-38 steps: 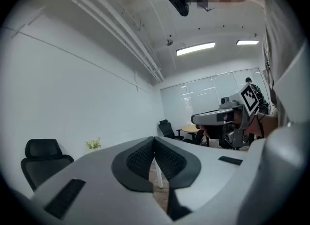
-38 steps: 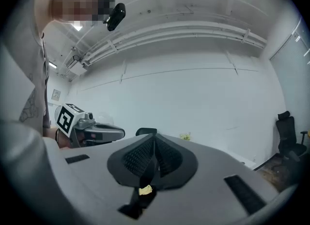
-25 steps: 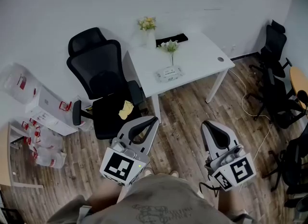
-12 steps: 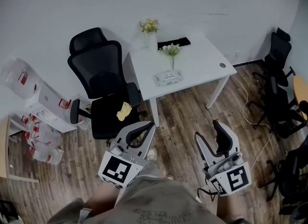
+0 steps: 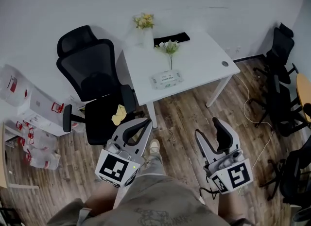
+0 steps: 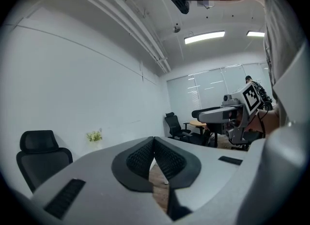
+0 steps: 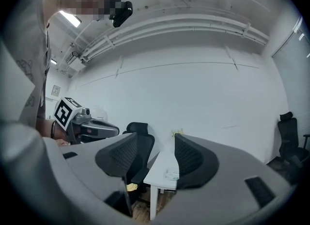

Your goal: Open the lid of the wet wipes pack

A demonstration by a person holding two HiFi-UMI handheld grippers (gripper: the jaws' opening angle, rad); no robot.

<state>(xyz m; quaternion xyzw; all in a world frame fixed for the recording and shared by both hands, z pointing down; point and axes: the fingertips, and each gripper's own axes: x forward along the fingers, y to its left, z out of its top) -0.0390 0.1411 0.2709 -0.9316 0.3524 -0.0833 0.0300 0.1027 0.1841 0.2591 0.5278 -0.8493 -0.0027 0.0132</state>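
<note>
Left gripper (image 5: 147,122): jaws clenched tip to tip, nothing in them; held low in front of the person, over the wooden floor (image 5: 180,118).
Right gripper (image 5: 209,128): jaws released and spread wide, they have just been opening, and nothing sits between the pads; also low, beside the left one.
Wet wipes pack (image 5: 166,78): lies flat on the white table (image 5: 204,60), near its front edge, well apart from both grippers. Lid too small to make out.
Flowers: white sprig (image 5: 169,47) stands just behind the pack; yellow bunch (image 5: 144,22) at the far corner by the wall.
Black office chair (image 5: 92,81): left of the table, with a yellow thing (image 5: 117,114) on its seat.
</note>
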